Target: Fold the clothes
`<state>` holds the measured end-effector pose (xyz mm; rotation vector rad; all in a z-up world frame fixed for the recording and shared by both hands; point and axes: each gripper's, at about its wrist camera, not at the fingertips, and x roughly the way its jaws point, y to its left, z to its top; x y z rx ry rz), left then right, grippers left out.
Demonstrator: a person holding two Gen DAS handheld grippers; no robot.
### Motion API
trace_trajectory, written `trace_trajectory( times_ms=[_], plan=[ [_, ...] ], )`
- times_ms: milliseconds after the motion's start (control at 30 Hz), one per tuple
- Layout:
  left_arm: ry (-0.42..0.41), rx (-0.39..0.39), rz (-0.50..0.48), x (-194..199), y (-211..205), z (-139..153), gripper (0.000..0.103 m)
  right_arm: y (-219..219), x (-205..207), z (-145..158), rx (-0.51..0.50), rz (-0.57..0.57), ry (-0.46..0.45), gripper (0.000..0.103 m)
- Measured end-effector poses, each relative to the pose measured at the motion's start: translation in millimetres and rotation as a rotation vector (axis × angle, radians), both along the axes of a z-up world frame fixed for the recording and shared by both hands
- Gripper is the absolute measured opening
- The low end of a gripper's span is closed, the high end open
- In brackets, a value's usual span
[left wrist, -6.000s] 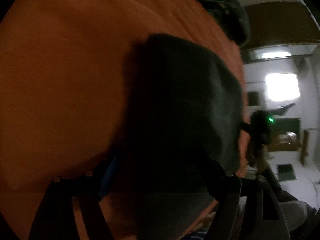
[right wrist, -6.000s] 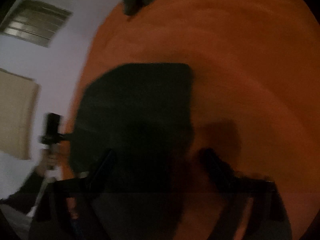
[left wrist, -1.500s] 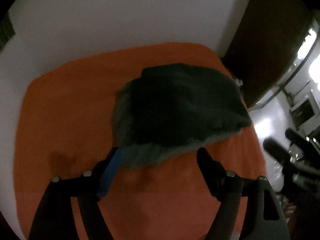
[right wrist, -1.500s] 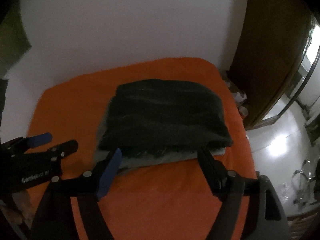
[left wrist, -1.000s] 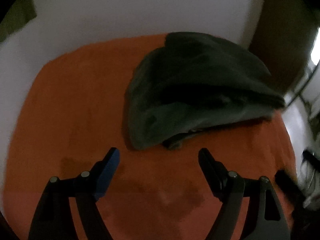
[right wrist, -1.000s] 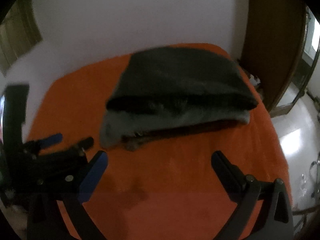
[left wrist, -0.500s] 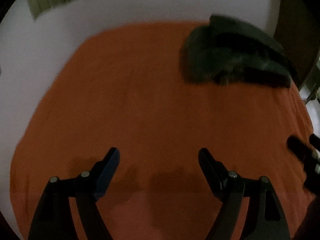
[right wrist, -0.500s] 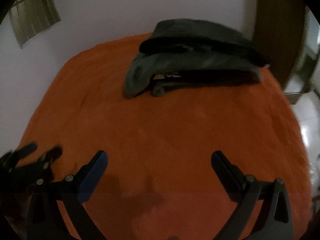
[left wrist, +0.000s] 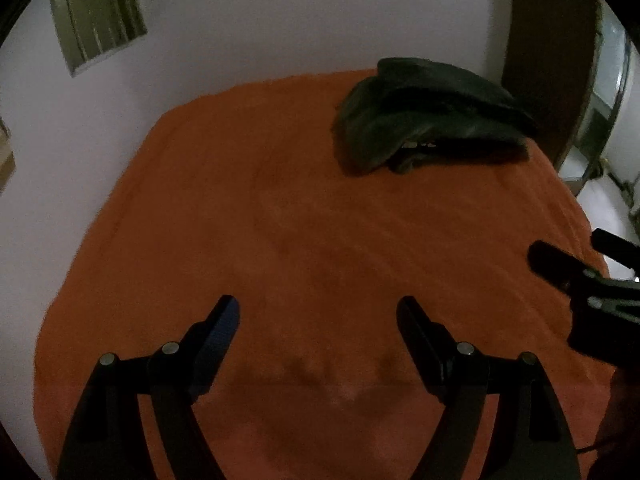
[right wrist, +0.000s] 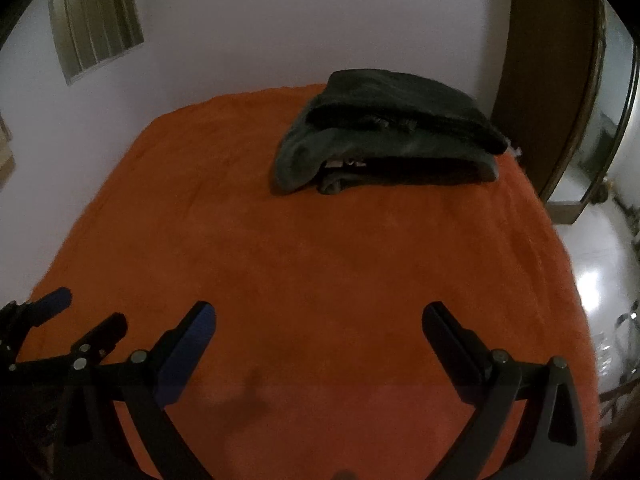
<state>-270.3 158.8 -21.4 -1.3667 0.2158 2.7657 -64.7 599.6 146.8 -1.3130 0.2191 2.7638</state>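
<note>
A stack of folded dark clothes (left wrist: 432, 120) lies at the far right corner of the orange bed cover (left wrist: 280, 232); it also shows in the right wrist view (right wrist: 388, 136). My left gripper (left wrist: 318, 312) is open and empty, low over the near part of the bed, well short of the stack. My right gripper (right wrist: 318, 320) is open and empty, also over the near part of the bed. The right gripper shows at the right edge of the left wrist view (left wrist: 580, 276). The left gripper shows at the lower left of the right wrist view (right wrist: 64, 320).
A white wall (right wrist: 280, 20) runs behind the bed, with a barred window (right wrist: 94, 12) at the upper left. A brown door (right wrist: 548, 80) stands right of the stack. Shiny white floor (right wrist: 600, 272) lies past the bed's right edge.
Both grippers have pulled back from the folded stack towards the near side of the bed. The stack stays at the far corner and looks smaller now. Both grippers remain open.
</note>
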Motion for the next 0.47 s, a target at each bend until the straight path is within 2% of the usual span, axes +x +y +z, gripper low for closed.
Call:
trace_trajectory(
  times_ms=[133,467],
  plan=[
    [0.005,0.009,-0.004,0.7,-2.1,5.3,0.081,-5.6,7.6,-2.8,0.039,0.000,-0.011,0.103],
    [0.012,0.025,0.003,4.9,-5.5,6.8,0.081,-26.9,6.8,-15.4,0.010,0.027,-0.047,0.103]
  ],
)
